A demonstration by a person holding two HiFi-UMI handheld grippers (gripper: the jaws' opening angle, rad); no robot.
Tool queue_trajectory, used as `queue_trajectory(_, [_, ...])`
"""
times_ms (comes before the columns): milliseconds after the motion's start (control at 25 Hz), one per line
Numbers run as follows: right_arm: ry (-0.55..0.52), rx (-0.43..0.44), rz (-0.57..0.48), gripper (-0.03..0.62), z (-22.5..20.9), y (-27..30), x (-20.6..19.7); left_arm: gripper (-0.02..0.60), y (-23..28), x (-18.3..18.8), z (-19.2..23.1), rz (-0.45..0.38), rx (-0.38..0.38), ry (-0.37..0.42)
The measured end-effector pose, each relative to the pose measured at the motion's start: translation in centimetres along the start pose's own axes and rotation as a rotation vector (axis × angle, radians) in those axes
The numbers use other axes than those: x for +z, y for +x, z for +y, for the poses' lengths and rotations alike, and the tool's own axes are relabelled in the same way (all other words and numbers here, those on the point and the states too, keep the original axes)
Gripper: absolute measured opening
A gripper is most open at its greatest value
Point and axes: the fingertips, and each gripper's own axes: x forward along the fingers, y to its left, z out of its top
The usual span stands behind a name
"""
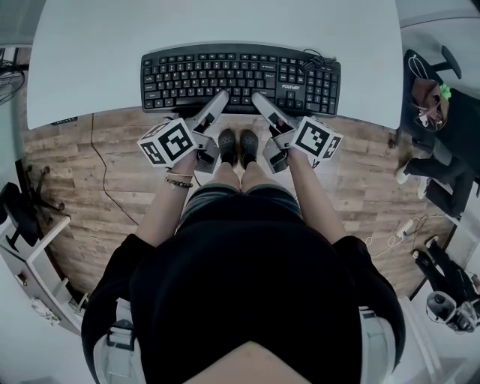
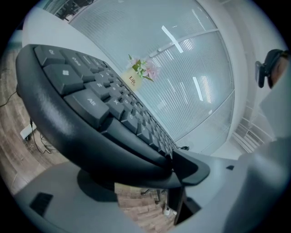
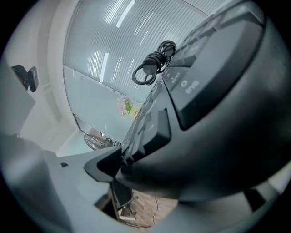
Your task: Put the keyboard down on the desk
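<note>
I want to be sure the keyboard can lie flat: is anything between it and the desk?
Nothing visible does. The keyboard already appears to lie on the white desk, its front edge over the desk's edge. Only its own coiled cable sits at its far right corner.

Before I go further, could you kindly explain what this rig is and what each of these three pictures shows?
No robot here: a person holds a two-jaw gripper in each hand. The head view looks down from a camera on the person's head; the other two come from cameras riding on the left gripper and right gripper, looking along their jaws. A black keyboard lies on the white desk, its coiled cable resting on its far right corner. Both grippers' jaws stand open around its near edge, gripping nothing.
</note>
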Motion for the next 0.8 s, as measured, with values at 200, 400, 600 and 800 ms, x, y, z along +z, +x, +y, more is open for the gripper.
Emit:
queue_trajectory(200, [0.013,-0.004,0.006,0.380,-0.13,0.03,-0.10,0.373,-0.04,-0.01,0.10,-0.008,0.003,-0.013])
queue_trajectory(400, [0.023,-0.012,0.017,0.397,-0.24,0.07,-0.10,0.374,-0.06,0.13,0.10,-0.008,0.006,-0.011])
queue_trajectory(600, [0.000,-0.027,0.005,0.399,-0.36,-0.20,-0.01,0.374,-0.04,-0.25,-0.04,-0.005,0.009,-0.025])
queue_trajectory(800, [-0.003,-0.035,0.010,0.397,-0.43,-0.23,-0.02,0.376,-0.14,-0.34,-0.04,0.000,0.017,-0.022])
